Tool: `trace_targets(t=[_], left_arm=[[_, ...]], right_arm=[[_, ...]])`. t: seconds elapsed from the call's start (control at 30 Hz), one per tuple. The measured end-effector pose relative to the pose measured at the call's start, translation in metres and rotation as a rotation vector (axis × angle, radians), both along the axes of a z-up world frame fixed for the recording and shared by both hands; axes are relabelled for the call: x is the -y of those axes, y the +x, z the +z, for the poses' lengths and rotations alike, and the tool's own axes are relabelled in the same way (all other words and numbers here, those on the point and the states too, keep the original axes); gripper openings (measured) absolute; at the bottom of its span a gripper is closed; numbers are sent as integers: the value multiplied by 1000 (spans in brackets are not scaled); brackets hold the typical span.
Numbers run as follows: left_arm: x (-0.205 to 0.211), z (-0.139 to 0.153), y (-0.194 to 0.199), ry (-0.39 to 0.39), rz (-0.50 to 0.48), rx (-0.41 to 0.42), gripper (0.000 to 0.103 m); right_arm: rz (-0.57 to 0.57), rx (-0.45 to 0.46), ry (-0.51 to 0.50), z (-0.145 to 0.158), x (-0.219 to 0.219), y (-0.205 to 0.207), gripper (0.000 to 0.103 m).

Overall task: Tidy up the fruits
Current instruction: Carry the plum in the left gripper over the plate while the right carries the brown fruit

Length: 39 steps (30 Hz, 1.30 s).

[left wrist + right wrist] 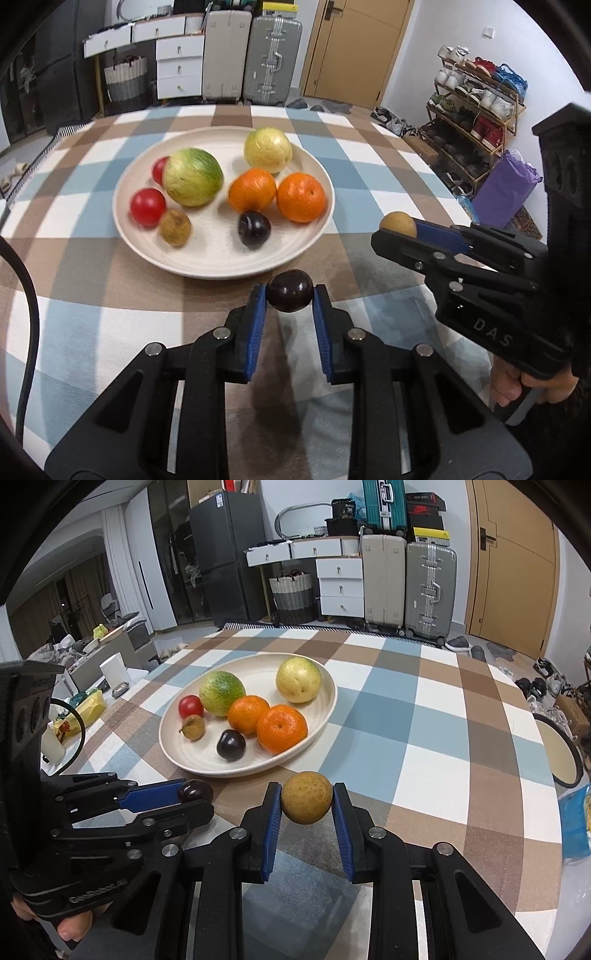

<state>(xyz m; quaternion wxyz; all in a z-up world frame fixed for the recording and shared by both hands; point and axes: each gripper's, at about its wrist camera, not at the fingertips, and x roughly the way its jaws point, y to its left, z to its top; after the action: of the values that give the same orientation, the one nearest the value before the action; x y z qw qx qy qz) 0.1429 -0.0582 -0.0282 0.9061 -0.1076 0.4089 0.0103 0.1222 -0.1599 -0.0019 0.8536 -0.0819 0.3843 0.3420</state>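
A cream plate [310,240] [325,709] on the checked tablecloth holds two oranges [301,197], two green-yellow fruits [192,177], two red fruits [147,206], a brown fruit [175,226] and a dark plum [253,229]. My left gripper [290,297] [195,794] is shut on a second dark plum [290,291] just before the plate's near rim. My right gripper [306,805] [399,227] is shut on a small brown round fruit [307,796], held to the right of the plate.
Checked tablecloth [424,731] covers the table. Suitcases [430,587], white drawers [341,587] and a basket [291,594] stand beyond the far edge. A shoe rack [476,107] is at the right. A black cable [31,314] runs at the left.
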Motion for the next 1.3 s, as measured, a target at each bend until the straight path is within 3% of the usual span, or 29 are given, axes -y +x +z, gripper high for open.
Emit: trace_targets(t=[0.43, 0.67, 0.93, 1.3], left_arm=[[-44, 29, -21, -4, 26, 73, 23], [-67, 38, -15, 9, 43, 101, 23], [-86, 36, 5, 30, 44, 103, 23], [-80, 13, 26, 20, -16, 91, 23]], right_arm=[[49, 30, 92, 12, -12, -11, 28], [18, 38, 102, 20, -17, -5, 28], [5, 30, 88, 22, -31, 6, 28], [48, 23, 59, 6, -57, 4, 28]])
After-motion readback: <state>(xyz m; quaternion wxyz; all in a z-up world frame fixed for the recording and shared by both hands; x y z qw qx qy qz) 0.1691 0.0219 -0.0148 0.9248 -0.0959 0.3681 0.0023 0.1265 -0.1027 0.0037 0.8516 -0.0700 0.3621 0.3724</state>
